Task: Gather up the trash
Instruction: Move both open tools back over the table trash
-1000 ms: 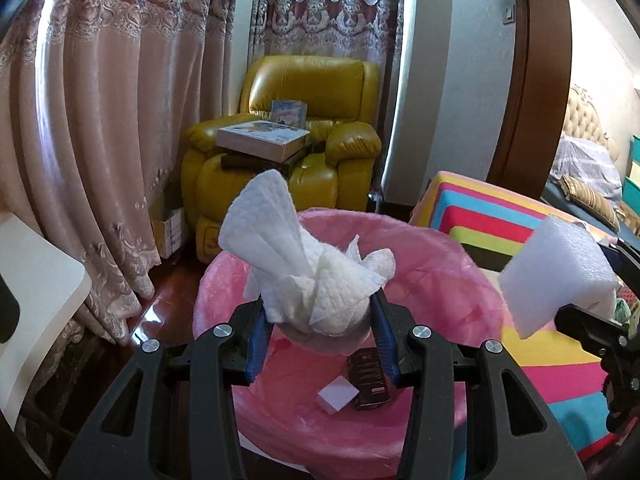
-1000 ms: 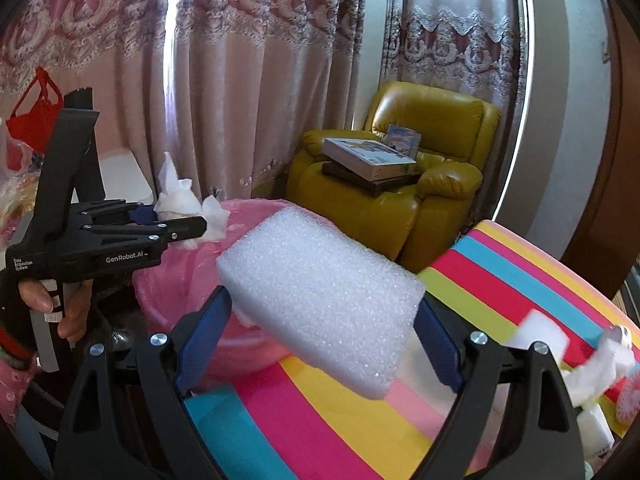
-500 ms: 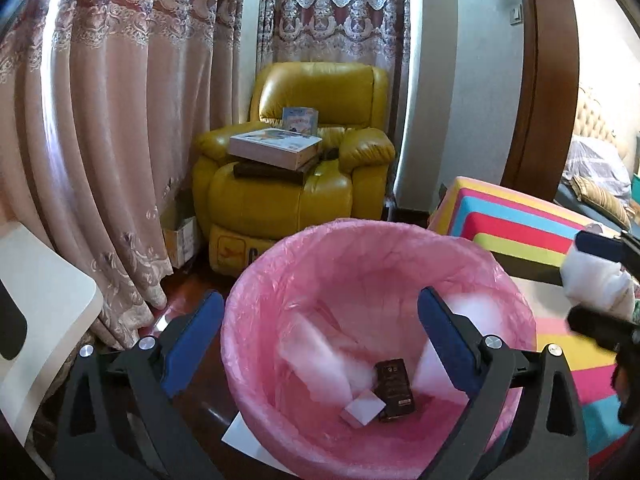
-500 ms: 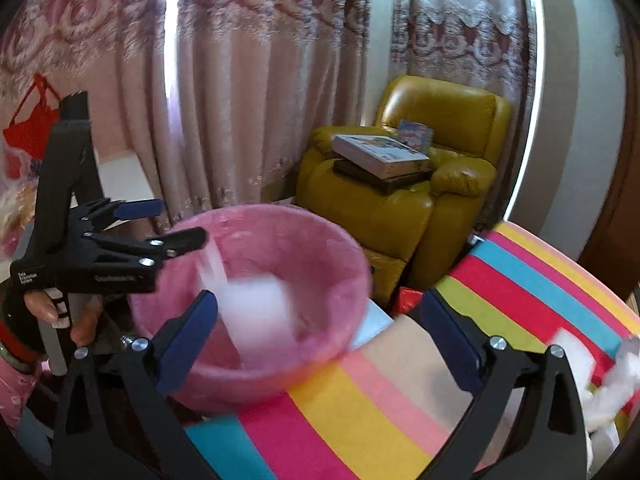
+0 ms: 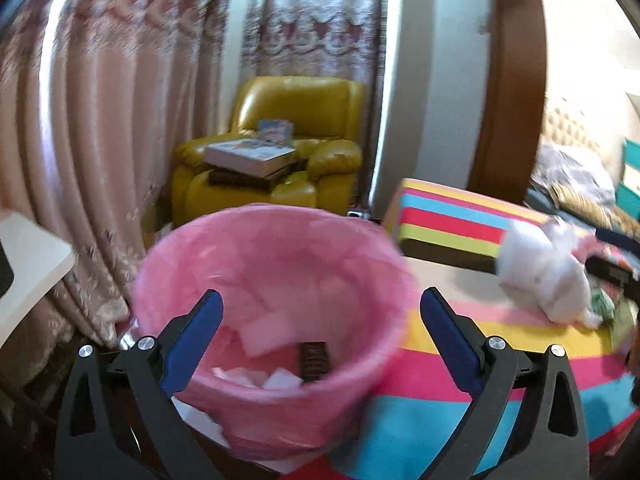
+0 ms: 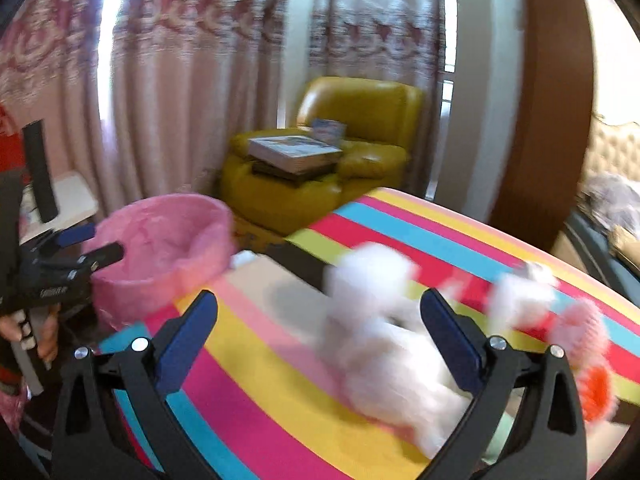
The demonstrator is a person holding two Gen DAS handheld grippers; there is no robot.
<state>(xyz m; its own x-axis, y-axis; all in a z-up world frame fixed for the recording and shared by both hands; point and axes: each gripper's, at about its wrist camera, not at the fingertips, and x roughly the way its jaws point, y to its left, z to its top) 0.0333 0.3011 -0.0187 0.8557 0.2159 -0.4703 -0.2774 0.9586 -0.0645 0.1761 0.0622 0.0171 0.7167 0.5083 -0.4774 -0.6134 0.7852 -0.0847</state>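
Note:
A bin lined with a pink bag (image 5: pixel 272 264) stands beside the striped table; it also shows in the right wrist view (image 6: pixel 160 240). Inside lie white tissue and foam pieces (image 5: pixel 260 376) and a dark wrapper (image 5: pixel 314 362). My left gripper (image 5: pixel 320 336) is open and empty over the bin's near rim. My right gripper (image 6: pixel 320 332) is open and empty above the table, with a blurred heap of white tissue (image 6: pixel 384 336) partly between its fingers; that heap also shows in the left wrist view (image 5: pixel 544 280). More white and pink scraps (image 6: pixel 560 320) lie to the right.
The table carries a striped cloth (image 6: pixel 280 380) of pink, yellow and blue. A yellow armchair (image 5: pixel 280 160) with stacked books stands behind the bin, before pink curtains (image 5: pixel 100 140). A white shelf edge (image 5: pixel 24 264) is at the left.
Both grippers opened and dropped the tissue and the foam block into the bin. The right gripper then swung right over the table toward the tissue heap. The left gripper shifted slightly.

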